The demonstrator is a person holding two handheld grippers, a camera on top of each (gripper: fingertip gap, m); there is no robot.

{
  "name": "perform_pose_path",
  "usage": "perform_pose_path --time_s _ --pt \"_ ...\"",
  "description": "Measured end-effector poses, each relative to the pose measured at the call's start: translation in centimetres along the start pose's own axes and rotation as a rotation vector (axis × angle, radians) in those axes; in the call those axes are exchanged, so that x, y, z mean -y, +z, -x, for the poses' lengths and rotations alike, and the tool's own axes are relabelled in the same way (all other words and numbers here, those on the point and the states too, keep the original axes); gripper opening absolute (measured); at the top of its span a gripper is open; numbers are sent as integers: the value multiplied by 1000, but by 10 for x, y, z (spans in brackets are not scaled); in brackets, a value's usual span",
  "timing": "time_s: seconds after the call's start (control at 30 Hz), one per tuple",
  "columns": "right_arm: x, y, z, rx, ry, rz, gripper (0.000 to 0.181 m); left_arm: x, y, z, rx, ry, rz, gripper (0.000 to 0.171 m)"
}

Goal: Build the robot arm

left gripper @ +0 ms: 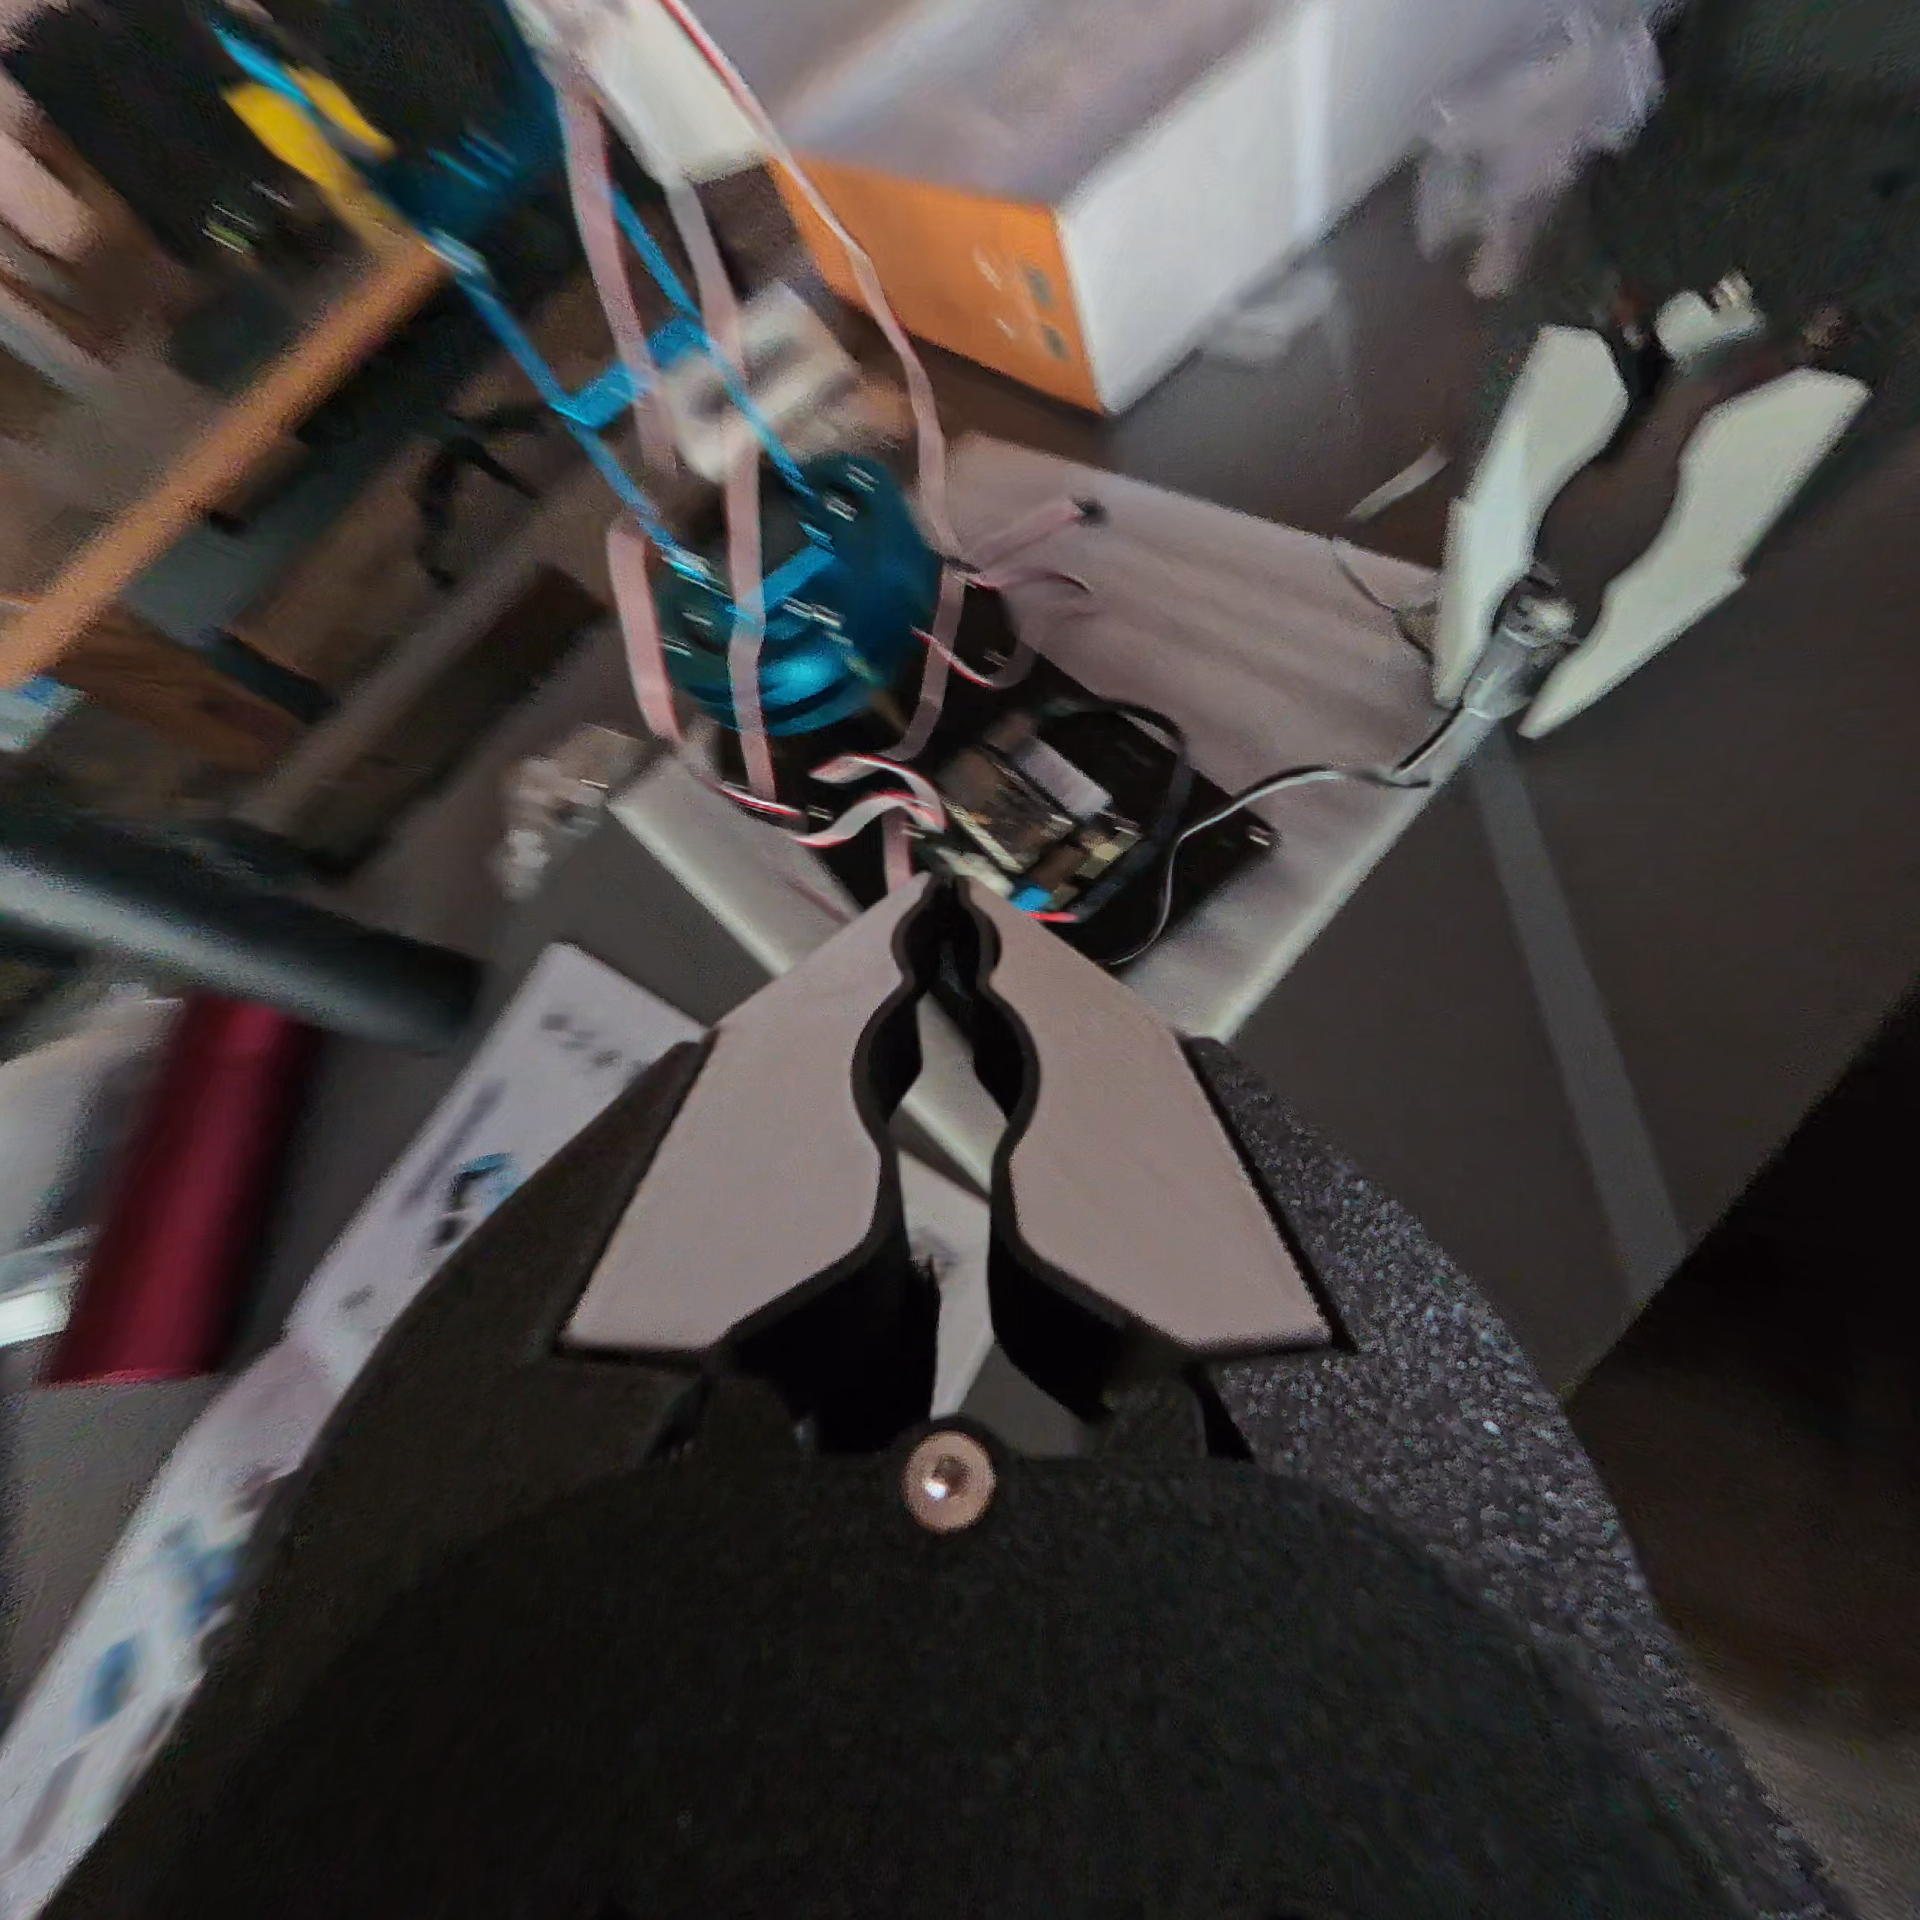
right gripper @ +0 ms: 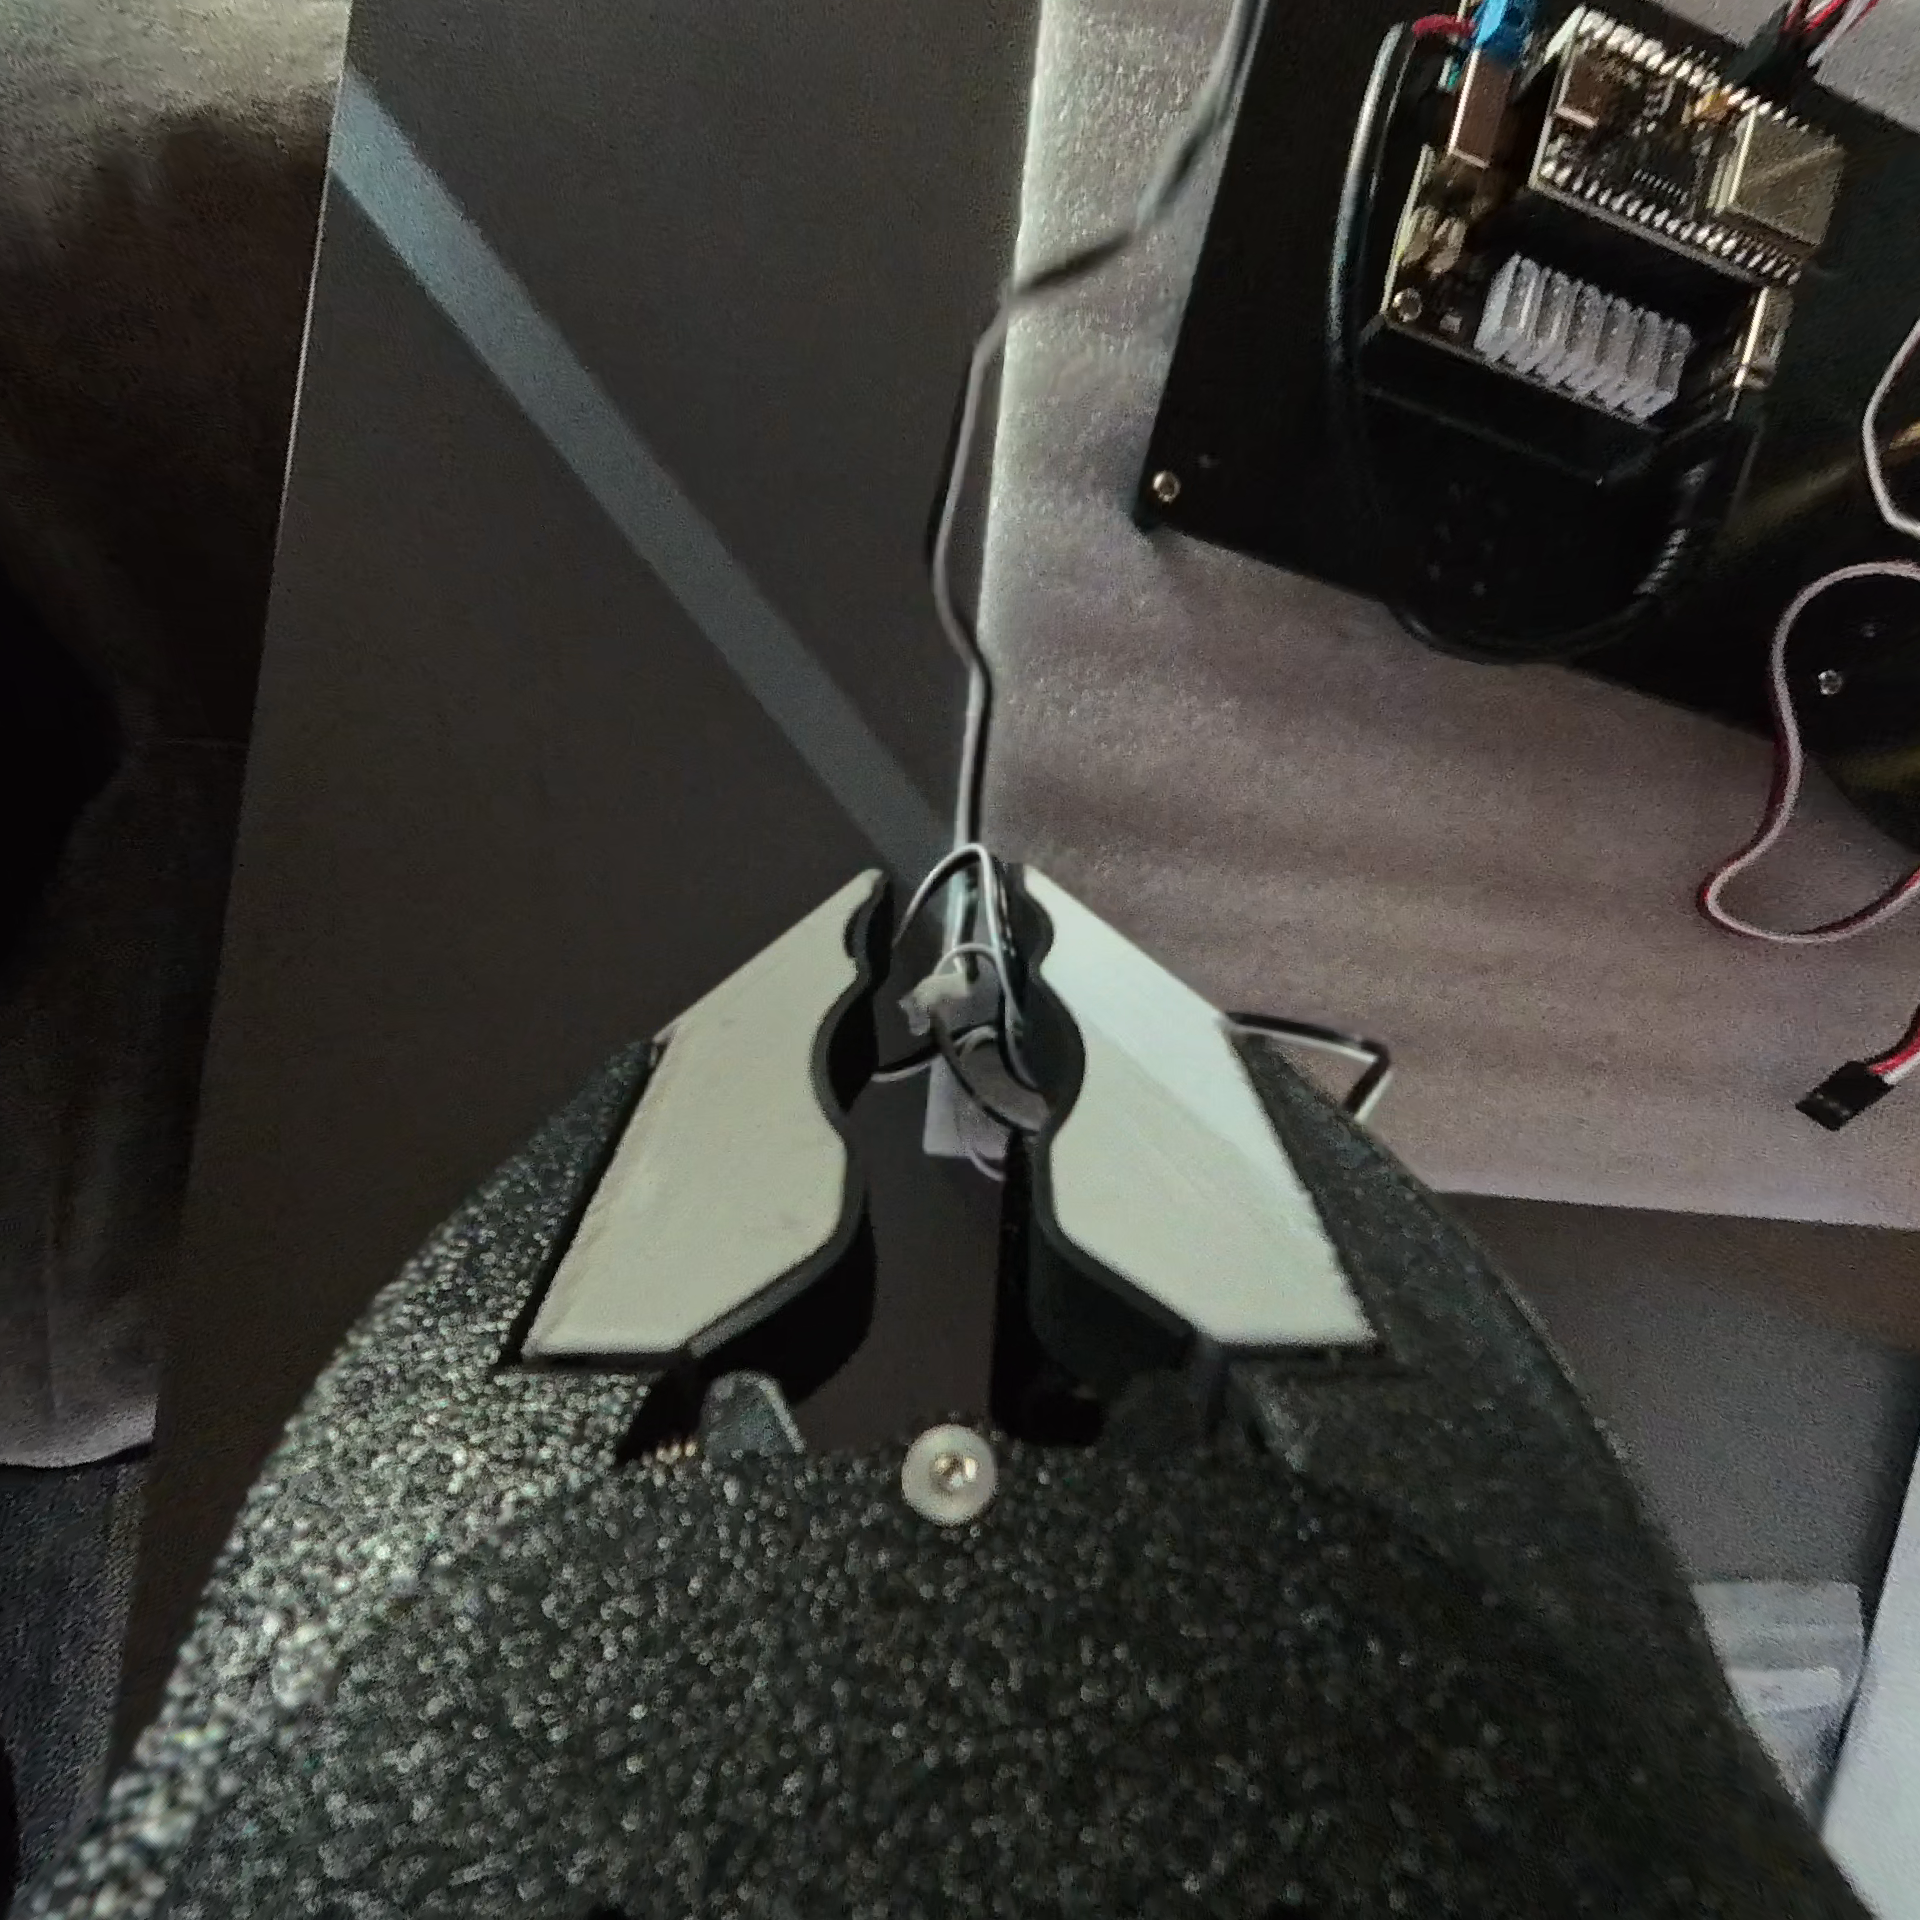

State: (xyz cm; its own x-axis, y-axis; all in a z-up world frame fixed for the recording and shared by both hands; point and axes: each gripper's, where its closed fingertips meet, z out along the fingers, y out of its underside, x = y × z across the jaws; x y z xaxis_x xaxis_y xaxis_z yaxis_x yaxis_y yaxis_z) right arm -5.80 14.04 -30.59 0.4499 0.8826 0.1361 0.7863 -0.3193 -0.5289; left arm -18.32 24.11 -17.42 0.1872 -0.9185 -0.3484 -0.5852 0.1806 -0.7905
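My left gripper is shut, its tips at the near edge of a circuit board on a black plate. A pink ribbon cable runs down to the tips. My right gripper is shut on a small silver cylindrical part with thin black and white wires that lead to the board. The right gripper also shows in the left wrist view, at the corner of the white foam sheet, with the silver part between its fingers.
A blue metal arm assembly with ribbon cables stands behind the board. An orange and white box lies at the back. A printed white box and a red cylinder lie at the left. A loose cable plug rests on the foam.
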Motion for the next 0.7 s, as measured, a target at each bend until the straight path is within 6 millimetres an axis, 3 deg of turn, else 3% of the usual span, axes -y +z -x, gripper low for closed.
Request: perform_pose_path --time_s 0.17,0.23,0.57,0.63,0.7 --pt "-15 -13 -10 -16 32 0 15 40 -70 80 238 87 -64 0" --pt "-21 -17 -14 -20 54 -11 13 55 -94 102 281 111 -73 0" --pt "-56 -31 -32 -58 159 -61 2 98 -183 164 492 228 -24 0" --pt "-61 -37 -35 -67 196 -69 2 107 -194 160 426 198 -56 0" --pt "-60 -46 -40 -85 220 -95 16 110 -200 154 372 199 -31 0"
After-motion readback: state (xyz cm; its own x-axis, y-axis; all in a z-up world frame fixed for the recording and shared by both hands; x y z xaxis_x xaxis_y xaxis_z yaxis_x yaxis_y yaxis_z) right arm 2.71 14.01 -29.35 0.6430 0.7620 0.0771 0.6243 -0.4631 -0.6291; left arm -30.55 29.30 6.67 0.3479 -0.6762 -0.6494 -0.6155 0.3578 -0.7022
